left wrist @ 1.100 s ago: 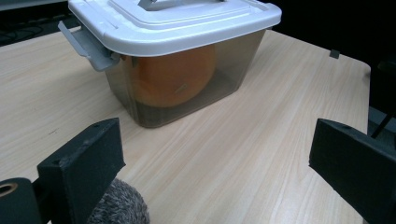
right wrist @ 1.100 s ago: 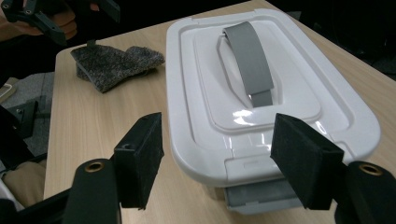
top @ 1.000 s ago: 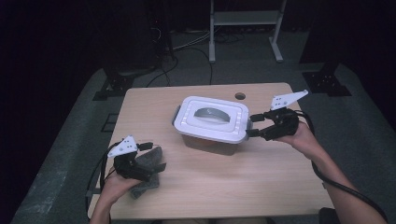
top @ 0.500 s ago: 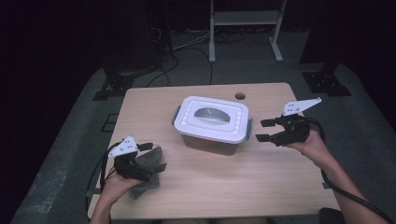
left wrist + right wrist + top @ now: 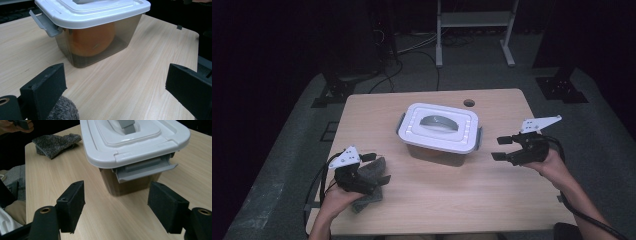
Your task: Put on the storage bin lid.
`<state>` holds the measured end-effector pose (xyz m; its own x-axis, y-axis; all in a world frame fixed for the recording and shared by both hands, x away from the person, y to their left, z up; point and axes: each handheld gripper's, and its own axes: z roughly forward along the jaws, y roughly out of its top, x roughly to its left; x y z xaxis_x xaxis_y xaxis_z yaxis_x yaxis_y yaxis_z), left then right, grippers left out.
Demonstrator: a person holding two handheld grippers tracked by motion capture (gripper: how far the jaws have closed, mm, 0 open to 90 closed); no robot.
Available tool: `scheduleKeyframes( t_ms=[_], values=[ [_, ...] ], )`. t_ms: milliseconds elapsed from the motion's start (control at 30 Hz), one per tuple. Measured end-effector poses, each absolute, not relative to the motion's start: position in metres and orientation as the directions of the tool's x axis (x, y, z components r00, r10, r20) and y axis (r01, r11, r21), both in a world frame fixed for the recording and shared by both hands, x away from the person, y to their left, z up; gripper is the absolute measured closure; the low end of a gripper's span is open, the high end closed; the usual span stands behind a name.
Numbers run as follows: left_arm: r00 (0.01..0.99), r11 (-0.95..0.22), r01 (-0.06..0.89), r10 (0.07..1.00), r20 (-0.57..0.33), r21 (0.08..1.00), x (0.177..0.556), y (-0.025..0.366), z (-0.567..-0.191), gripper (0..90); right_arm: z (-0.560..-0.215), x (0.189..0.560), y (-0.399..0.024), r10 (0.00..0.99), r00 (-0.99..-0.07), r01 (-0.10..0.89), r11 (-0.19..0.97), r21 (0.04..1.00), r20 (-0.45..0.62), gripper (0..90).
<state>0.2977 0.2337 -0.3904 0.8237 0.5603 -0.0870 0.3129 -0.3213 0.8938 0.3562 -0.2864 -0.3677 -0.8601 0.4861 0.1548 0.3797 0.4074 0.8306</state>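
While the box (image 5: 439, 131) sits mid-table, the right gripper (image 5: 503, 148), its jaws just opened, is held empty beside its latch (image 5: 146, 170); the left gripper (image 5: 377, 167) is held open over the cloth (image 5: 371, 172) near the front left corner

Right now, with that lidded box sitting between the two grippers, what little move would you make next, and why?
Probably bring the right gripper back toward the grey latch on its side of the box. That latch sticks out, flipped up, and the white lid sits on the box. The right gripper's jaws have just been opening, with nothing between them, and they face the latch.
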Motion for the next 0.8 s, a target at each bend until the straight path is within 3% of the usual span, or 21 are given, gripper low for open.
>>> scheduleKeyframes(
  t_ms=[800],
  values=[
    [0.834, -0.342, 0.311, 0.545, -0.082, 0.886, 0.297, 0.226, -0.393, 2.4, -0.412, 0.332, -0.315, 0.538, -0.81, 0.462, 0.337, 0.82, 0.235, 27.2]
  ],
)
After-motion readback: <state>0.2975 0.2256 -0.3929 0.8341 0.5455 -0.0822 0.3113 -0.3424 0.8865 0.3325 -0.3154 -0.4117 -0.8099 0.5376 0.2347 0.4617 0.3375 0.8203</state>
